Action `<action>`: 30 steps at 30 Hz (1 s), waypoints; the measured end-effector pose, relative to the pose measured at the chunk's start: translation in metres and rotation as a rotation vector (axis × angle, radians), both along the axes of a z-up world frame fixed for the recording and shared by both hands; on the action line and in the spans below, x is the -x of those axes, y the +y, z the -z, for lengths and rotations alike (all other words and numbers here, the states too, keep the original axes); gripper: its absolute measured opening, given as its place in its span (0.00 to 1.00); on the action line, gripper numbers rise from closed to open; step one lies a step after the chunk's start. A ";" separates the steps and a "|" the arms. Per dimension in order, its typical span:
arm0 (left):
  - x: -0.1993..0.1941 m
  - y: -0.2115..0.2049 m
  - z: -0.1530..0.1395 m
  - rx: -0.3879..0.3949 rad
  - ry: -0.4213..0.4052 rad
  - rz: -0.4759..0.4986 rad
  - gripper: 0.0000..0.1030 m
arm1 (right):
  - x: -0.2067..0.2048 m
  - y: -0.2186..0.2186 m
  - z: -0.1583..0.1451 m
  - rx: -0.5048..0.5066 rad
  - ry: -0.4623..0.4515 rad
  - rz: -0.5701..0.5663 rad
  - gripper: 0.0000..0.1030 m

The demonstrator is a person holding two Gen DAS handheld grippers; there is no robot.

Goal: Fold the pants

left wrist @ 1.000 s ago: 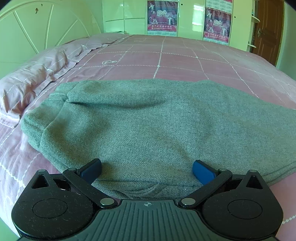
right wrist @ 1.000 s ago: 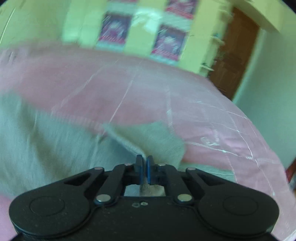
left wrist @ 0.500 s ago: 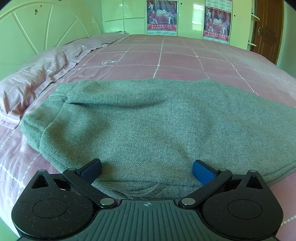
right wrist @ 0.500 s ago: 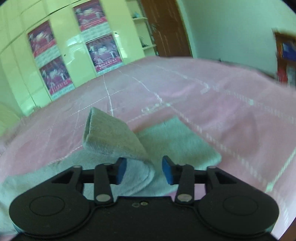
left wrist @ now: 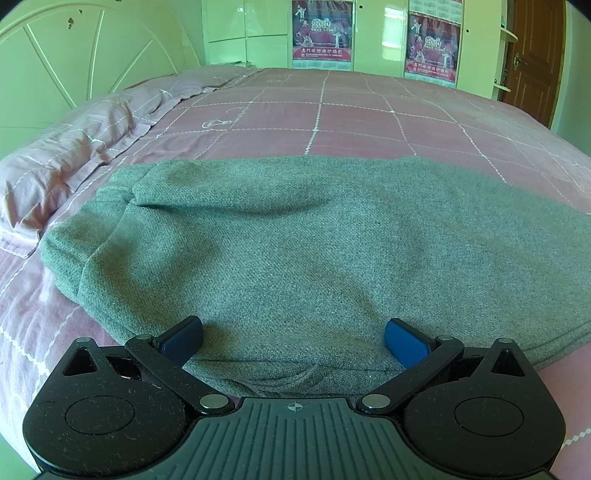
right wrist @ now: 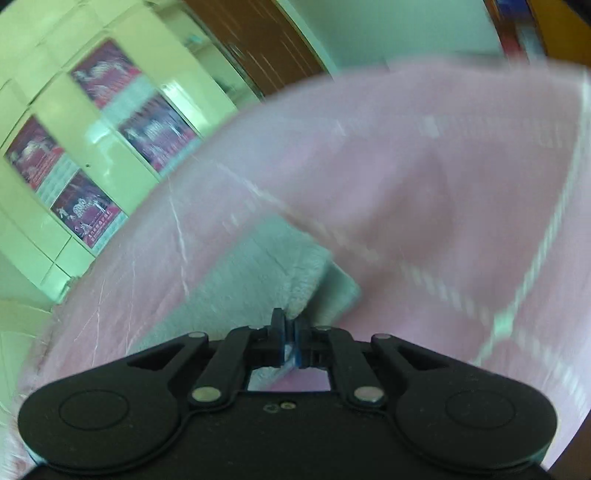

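Note:
Grey pants (left wrist: pixel 295 236) lie spread across the pink checked bed (left wrist: pixel 332 114), waistband end at the left. My left gripper (left wrist: pixel 293 338) is open, its blue fingertips (left wrist: pixel 404 341) resting wide apart on the near edge of the pants. In the blurred right wrist view, the leg end of the pants (right wrist: pixel 258 273) lies on the bed (right wrist: pixel 424 192). My right gripper (right wrist: pixel 290 332) is shut on a fold of the grey cloth at the leg end.
A pink pillow (left wrist: pixel 70 147) lies at the left by the white headboard (left wrist: pixel 74 62). White wardrobes with red posters (left wrist: pixel 321 33) stand beyond the bed. A brown door (left wrist: pixel 532 55) is at the far right.
My right gripper, open half a second ago beside a raised fold of the leg end, has shut on the cloth and is moving fast. The left gripper has not moved.

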State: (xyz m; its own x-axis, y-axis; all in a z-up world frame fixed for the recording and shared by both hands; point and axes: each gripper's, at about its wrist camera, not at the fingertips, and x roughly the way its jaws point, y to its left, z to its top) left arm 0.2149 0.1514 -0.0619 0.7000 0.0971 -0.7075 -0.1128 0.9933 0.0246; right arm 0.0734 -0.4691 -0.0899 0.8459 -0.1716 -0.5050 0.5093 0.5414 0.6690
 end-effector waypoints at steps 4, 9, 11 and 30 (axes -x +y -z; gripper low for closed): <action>-0.001 -0.001 0.000 -0.002 0.001 0.000 1.00 | 0.018 0.004 -0.009 -0.008 -0.074 0.047 0.13; -0.001 -0.001 0.000 -0.004 0.001 0.000 1.00 | 0.024 -0.004 0.008 -0.144 -0.082 0.083 0.39; -0.001 -0.001 0.000 -0.005 0.001 0.000 1.00 | 0.016 -0.007 0.013 -0.160 -0.104 0.096 0.46; -0.003 0.007 0.001 0.012 -0.002 0.034 1.00 | -0.025 -0.016 -0.002 0.115 0.032 -0.090 0.05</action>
